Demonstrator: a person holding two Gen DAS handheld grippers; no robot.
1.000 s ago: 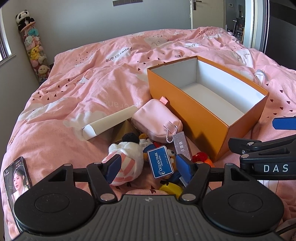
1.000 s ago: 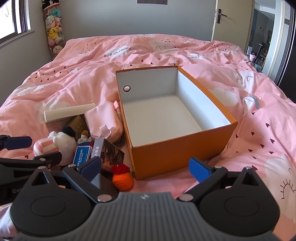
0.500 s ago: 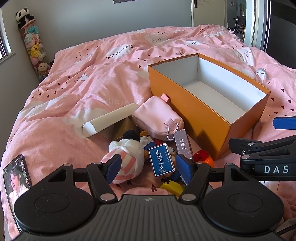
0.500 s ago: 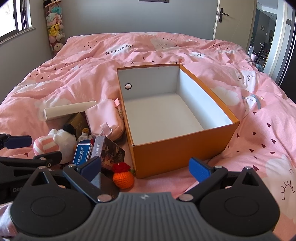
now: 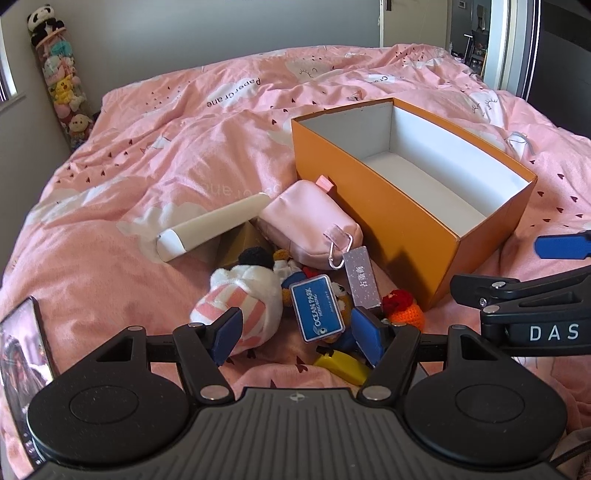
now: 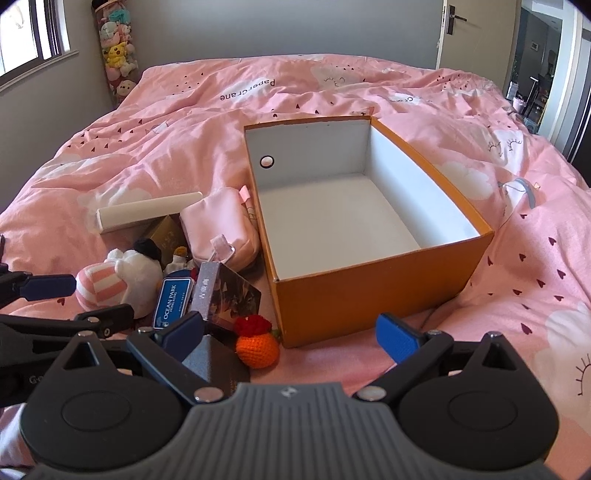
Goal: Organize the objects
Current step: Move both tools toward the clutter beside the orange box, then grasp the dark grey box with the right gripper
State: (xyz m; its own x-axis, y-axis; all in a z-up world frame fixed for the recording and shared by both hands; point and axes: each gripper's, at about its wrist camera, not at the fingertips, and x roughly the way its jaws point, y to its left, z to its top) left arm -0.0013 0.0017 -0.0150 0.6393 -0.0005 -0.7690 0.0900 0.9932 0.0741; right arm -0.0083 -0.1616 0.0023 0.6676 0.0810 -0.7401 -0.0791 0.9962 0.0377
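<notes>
Fingers of the left gripper (image 5: 297, 338) are spread wide with nothing pinched between them, and they are held above the near edge of a heap of small things on a pink quilt (image 5: 122, 192). The right gripper (image 6: 291, 334) is likewise held spread and empty, its left finger over the heap and its right finger near the front wall of an orange box (image 6: 369, 295). Just beyond the left gripper a striped plush toy (image 5: 240, 295) is seen beside a blue card (image 5: 317, 308) marked OCEAN PARK, and a yellow piece (image 5: 341, 363) lies partly hidden under the gripper's right finger. An orange knitted ball (image 6: 257, 347) with a red top rests close against the front corner of the box, and a grey pack (image 5: 361, 277) is propped up beside it. Farther back a pink pouch (image 5: 306, 229) leans against the side wall of the box, with a cream tube (image 5: 212, 227) lying across a brown carton (image 5: 240, 242) to its left. The box stands open with a white inside, and nothing is seen in it. A phone (image 5: 22, 373) with a lit screen lies at the near left edge of the quilt. A column of plush toys (image 6: 116, 55) stands in the far corner by the wall, and a door (image 6: 476, 33) is seen at the far right.
</notes>
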